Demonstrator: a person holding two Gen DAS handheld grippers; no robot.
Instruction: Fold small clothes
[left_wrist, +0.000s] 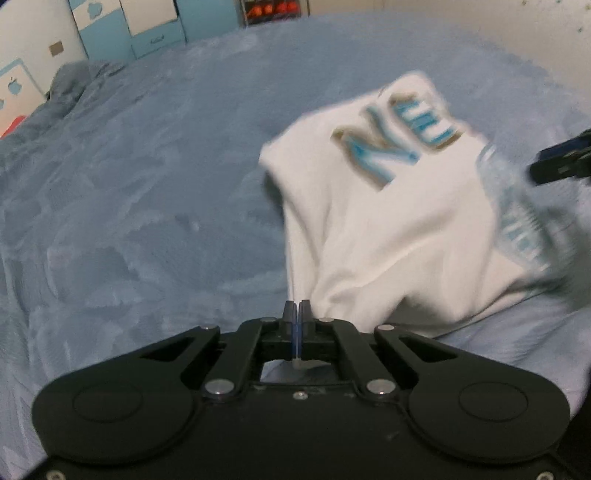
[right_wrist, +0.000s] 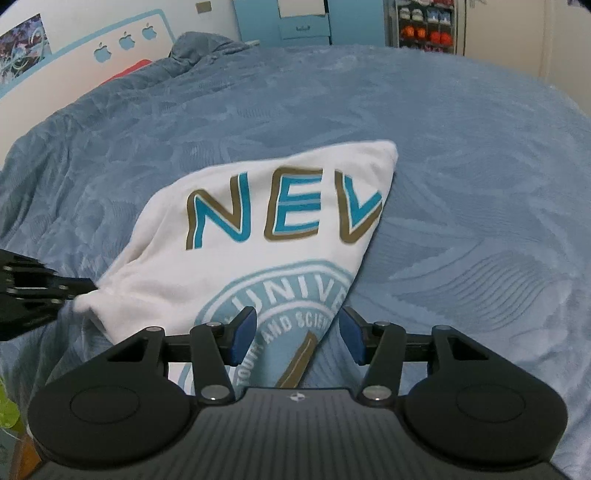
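Observation:
A white T-shirt (left_wrist: 388, 229) with blue and gold letters and a light-blue round print lies partly folded on the blue bedspread (left_wrist: 147, 184); it looks blurred in the left wrist view. My left gripper (left_wrist: 296, 308) is shut on a corner of the shirt, with a bit of white cloth showing between its fingers. In the right wrist view the T-shirt (right_wrist: 258, 251) tapers to that pinched corner, where the left gripper (right_wrist: 40, 291) comes in from the left. My right gripper (right_wrist: 297, 332) stands open over the shirt's near edge, holding nothing.
The bedspread (right_wrist: 461, 184) covers the whole bed, bunched into a heap (right_wrist: 207, 48) at the far left. Blue and white cabinets (right_wrist: 303, 18) and a shelf of shoes (right_wrist: 424, 26) stand behind the bed. The right gripper (left_wrist: 561, 162) shows at the right edge.

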